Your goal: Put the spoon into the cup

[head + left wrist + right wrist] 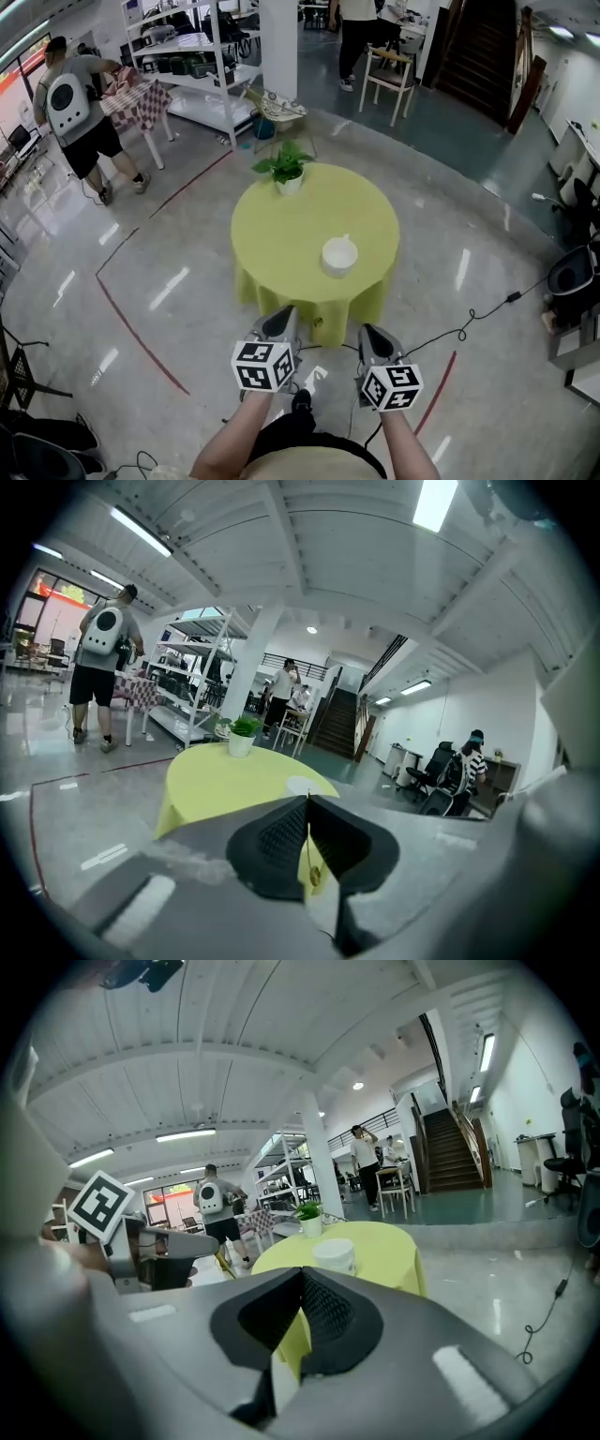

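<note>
Standing before a round tabletop (281,234) draped in yellow cloth, with a hand-held gripper in each hand, both held low and side by side, short of the cloth's near edge and clear of it.

Left hand-held gripper (307,803): closed, dark ribbed pads pressed together on a spoon (310,853). Only a thin gold-coloured stem visible in the seam between the pads, with a small oval end below them, seen in the left gripper view alone. Too fine to pick out from the head view.

Right hand-held gripper (302,1275): closed as well, pads meeting at the tips, nothing between them. Only yellow cloth showing through the gap lower down.

On the tabletop, toward its near right side: a white cup (339,255), upright, mouth open to the ceiling, standing alone and well apart from both grippers. At the far edge: a small green plant (286,169) in a white pot, well apart from the cup.

Around the table, glossy grey floor marked with a red line (131,319), and a black cable (478,319) trailing on the right. Farther back, white shelving (202,66), a white chair (392,80), and a person with a white backpack (80,112) at the left.
</note>
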Demonstrator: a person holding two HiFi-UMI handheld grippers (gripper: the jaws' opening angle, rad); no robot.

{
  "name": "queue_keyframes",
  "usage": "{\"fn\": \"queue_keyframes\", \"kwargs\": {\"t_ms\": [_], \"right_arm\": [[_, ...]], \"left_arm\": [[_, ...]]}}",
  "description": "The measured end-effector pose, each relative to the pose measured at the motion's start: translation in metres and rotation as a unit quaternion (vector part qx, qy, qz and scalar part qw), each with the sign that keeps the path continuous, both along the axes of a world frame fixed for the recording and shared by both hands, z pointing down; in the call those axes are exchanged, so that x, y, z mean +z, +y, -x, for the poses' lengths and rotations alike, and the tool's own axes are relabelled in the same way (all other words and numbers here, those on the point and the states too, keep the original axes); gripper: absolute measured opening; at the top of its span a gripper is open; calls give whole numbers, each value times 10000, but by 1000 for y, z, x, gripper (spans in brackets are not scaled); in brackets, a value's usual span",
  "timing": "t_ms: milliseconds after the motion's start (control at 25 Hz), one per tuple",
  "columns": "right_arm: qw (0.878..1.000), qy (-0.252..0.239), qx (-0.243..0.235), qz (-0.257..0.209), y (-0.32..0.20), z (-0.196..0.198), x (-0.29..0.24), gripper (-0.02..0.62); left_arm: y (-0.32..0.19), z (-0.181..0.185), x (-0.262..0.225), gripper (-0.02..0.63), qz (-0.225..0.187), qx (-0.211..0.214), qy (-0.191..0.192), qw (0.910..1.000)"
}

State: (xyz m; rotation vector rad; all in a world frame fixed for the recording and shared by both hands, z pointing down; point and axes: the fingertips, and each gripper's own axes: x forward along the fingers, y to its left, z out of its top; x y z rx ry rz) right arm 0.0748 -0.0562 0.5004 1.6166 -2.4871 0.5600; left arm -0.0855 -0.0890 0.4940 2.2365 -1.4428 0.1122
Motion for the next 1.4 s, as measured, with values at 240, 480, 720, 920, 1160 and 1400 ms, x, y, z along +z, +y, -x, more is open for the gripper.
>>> {"fn": "queue_keyframes", "kwargs": {"t_ms": [240,480,720,920,1160,1400], "right_arm": [[9999,72,111,27,-24,9,0,0],[9996,105,249,123,-36,13,5,0],[9993,97,297,183,-49,18,10,0],[9993,56,322,202,-62,17,12,0],[9993,22,317,179,-82,8,9,0],[9993,-28,324,160,-102,-2,5,0]], "left_arm": [[-27,14,5,7,82,71,81,9999],[-44,22,5,6,91,139,166,9997],[-61,27,-3,6,-1,138,201,9997],[-78,24,-10,6,-76,153,231,9996],[-102,12,-18,6,-135,186,265,9994],[-125,-2,-33,6,-240,203,323,9990]]}}
